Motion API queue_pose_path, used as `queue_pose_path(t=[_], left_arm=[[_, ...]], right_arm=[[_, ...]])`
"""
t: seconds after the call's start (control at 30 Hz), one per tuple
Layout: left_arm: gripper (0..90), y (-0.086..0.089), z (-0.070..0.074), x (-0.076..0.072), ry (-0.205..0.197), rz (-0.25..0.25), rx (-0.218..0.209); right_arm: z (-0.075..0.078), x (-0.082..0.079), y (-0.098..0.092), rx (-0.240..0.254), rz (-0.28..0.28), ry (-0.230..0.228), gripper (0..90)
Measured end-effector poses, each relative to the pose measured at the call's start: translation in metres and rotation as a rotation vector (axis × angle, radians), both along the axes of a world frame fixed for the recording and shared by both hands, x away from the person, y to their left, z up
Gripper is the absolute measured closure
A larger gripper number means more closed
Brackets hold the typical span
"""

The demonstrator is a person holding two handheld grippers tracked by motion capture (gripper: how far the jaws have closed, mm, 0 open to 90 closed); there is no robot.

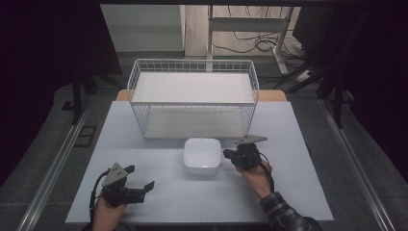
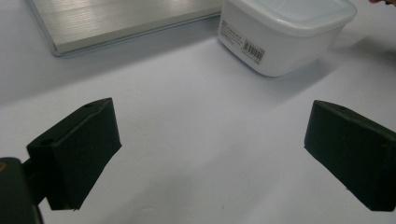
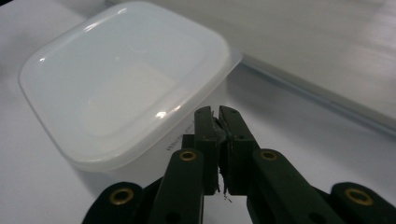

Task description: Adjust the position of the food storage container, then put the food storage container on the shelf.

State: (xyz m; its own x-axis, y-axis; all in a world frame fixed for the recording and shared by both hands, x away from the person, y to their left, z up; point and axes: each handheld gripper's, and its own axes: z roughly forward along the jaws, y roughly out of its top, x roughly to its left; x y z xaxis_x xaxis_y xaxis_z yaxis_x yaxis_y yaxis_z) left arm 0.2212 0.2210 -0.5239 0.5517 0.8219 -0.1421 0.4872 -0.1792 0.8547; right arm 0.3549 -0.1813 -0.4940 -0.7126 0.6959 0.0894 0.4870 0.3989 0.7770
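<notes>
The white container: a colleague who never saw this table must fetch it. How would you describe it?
Find the white wire basket at the table's far side. Just in front of its open side sits the white container, beside the shut right gripper. It is square with rounded corners, lidded, with a barcode label on one wall.

My left gripper (image 2: 212,154) hangs with its jaws spread wide over bare table (image 2: 196,140). Ahead and right of them sits a lidded white tub (image 2: 285,32); ahead-left, a flat metal tray (image 2: 116,18).
</notes>
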Motion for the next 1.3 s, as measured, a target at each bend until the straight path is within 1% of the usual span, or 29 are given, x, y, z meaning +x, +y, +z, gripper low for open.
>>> queue_pose_path(t=[0.1, 0.13, 0.2, 0.27, 0.37, 0.47, 0.5, 0.53, 0.57, 0.63, 0.7, 0.73, 0.83, 0.9, 0.93, 0.97, 1.0, 1.03, 1.07, 1.1, 1.17, 1.2, 1.23, 1.27, 1.3], left_arm=[[4.3, -0.001, 0.001, 0.0, 0.02, -0.019, -0.01], [4.8, -0.002, 0.002, -0.001, 0.028, -0.029, -0.013], [5.0, -0.003, 0.002, -0.001, 0.027, -0.035, -0.011], [5.0, -0.004, 0.002, -0.001, 0.024, -0.037, -0.008], [4.9, -0.004, 0.002, -0.002, 0.013, -0.037, 0.001], [4.7, -0.005, 0.001, -0.002, 0.006, -0.036, 0.019], [4.5, -0.005, 0.001, -0.002, 0.006, -0.036, 0.019], [4.4, -0.005, 0.001, -0.002, 0.0, -0.038, 0.029], [4.4, -0.006, 0.001, -0.002, 0.001, -0.039, 0.03], [4.2, -0.006, 0.0, -0.002, 0.002, -0.042, 0.033], [4.2, -0.007, 0.0, -0.002, 0.004, -0.044, 0.034], [4.2, -0.008, 0.0, -0.002, 0.008, -0.045, 0.035], [4.2, -0.008, 0.0, -0.001, 0.016, -0.048, 0.023], [4.2, -0.008, 0.001, 0.0, 0.027, -0.047, -0.008], [4.4, -0.008, 0.001, 0.0, 0.027, -0.047, -0.008], [4.7, -0.008, 0.001, 0.002, 0.033, -0.053, -0.036], [5.1, -0.009, 0.002, 0.003, 0.037, -0.059, -0.045], [5.5, -0.009, 0.002, 0.003, 0.037, -0.059, -0.045], [6.0, -0.013, 0.003, 0.007, 0.033, -0.071, -0.048], [6.1, -0.013, 0.003, 0.007, 0.033, -0.071, -0.048], [6.1, -0.021, 0.006, 0.014, 0.007, -0.09, -0.038], [6.1, -0.021, 0.006, 0.014, 0.007, -0.09, -0.038], [6.2, -0.027, 0.008, 0.021, -0.017, -0.098, -0.032], [6.8, -0.027, 0.008, 0.021, -0.017, -0.098, -0.032], [7.3, -0.03, 0.009, 0.024, -0.023, -0.105, -0.023]], right_arm=[[0.007, -0.009, -0.008, 0.001, 0.004, -0.042, 79.5], [0.011, -0.017, -0.013, -0.002, 0.03, -0.074, 75.3], [0.014, -0.026, -0.017, -0.012, 0.049, -0.108, 70.1], [0.016, -0.033, -0.021, -0.013, 0.066, -0.128, 61.8], [0.018, -0.04, -0.026, 0.001, 0.086, -0.135, 44.1], [0.016, -0.045, -0.029, 0.016, 0.116, -0.133, 26.0], [0.014, -0.048, -0.03, 0.012, 0.119, -0.132, 19.8], [0.013, -0.051, -0.03, 0.003, 0.119, -0.132, 15.7], [0.01, -0.053, -0.031, -0.011, 0.112, -0.136, 12.9], [0.006, -0.057, -0.033, -0.036, 0.098, -0.127, 6.4], [0.004, -0.058, -0.035, -0.042, 0.096, -0.123, 5.9], [0.001, -0.058, -0.037, -0.058, 0.096, -0.112, 3.5], [-0.001, -0.056, -0.038, -0.056, 0.09, -0.107, 2.8], [0.0, -0.054, -0.039, -0.038, 0.085, -0.108, 2.2], [0.0, -0.054, -0.039, -0.038, 0.085, -0.108, 2.2], [0.0, -0.052, -0.04, -0.032, 0.082, -0.107, 2.1], [0.001, -0.052, -0.04, -0.032, 0.084, -0.104, 2.1], [0.001, -0.052, -0.04, -0.032, 0.084, -0.104, 2.1], [0.0, -0.051, -0.039, -0.03, 0.089, -0.102, 1.8], [0.0, -0.051, -0.039, -0.03, 0.089, -0.102, 1.8], [0.0, -0.049, -0.036, -0.044, 0.107, -0.099, 1.0], [0.0, -0.049, -0.036, -0.044, 0.107, -0.099, 1.0], [0.0, -0.047, -0.033, -0.048, 0.119, -0.084, 0.3], [0.0, -0.047, -0.033, -0.048, 0.119, -0.084, 0.3], [-0.001, -0.044, -0.029, -0.043, 0.137, -0.073, 0.0]])
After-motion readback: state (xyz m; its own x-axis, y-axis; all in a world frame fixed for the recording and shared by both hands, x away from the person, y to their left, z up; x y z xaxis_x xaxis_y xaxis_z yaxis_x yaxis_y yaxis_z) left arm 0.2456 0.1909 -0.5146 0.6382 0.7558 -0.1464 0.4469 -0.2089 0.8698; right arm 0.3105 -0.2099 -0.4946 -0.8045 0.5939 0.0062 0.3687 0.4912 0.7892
